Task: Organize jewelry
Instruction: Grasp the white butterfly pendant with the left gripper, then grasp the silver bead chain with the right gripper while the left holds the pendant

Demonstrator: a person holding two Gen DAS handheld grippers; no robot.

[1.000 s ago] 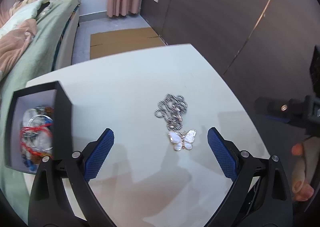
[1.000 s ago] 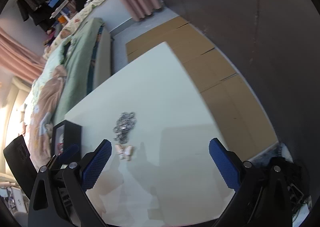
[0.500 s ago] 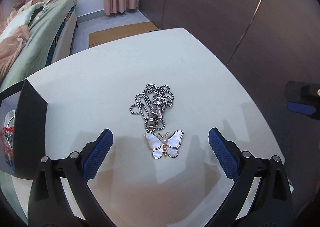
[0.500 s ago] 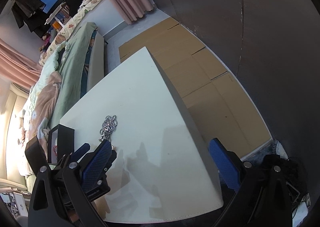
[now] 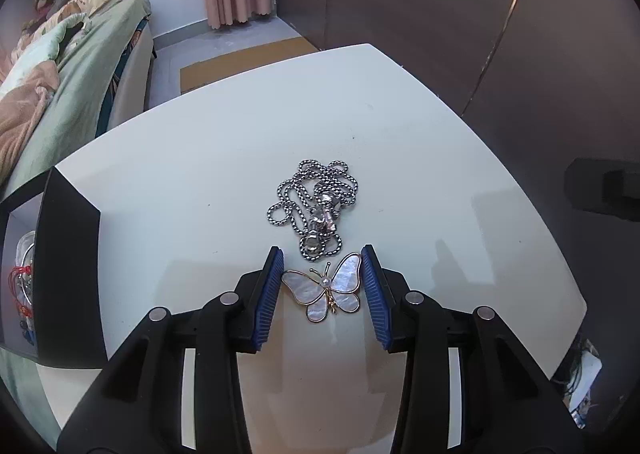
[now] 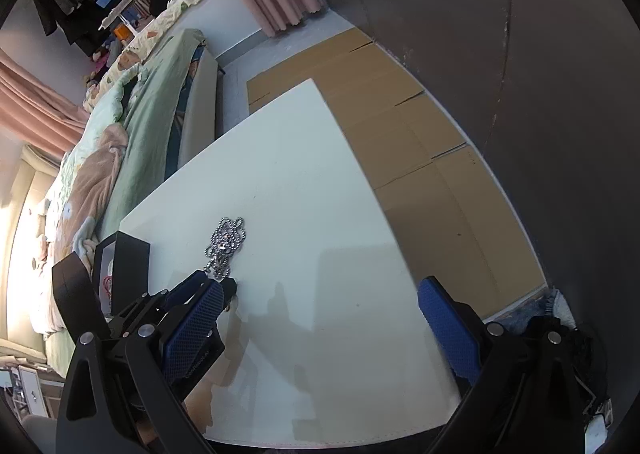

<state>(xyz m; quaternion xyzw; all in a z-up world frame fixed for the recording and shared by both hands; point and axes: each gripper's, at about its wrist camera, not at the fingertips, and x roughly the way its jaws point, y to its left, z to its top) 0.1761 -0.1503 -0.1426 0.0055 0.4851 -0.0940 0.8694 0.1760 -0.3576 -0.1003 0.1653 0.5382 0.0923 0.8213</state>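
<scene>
The left gripper [image 5: 322,286] pinches the butterfly brooch [image 5: 326,291] (chain necklace [image 5: 316,206] just beyond) mid-table [image 5: 200,174]; the right gripper [image 6: 320,318] gapes, holding nothing.

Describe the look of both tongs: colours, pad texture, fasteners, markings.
Both alike. The left tongs and right tongs have matte black, angular plastic arms with round silver fasteners at the joints. Pads are blue rubber, finely ribbed. No cables or sleeves show. Small print on one black part is unreadable.
</scene>
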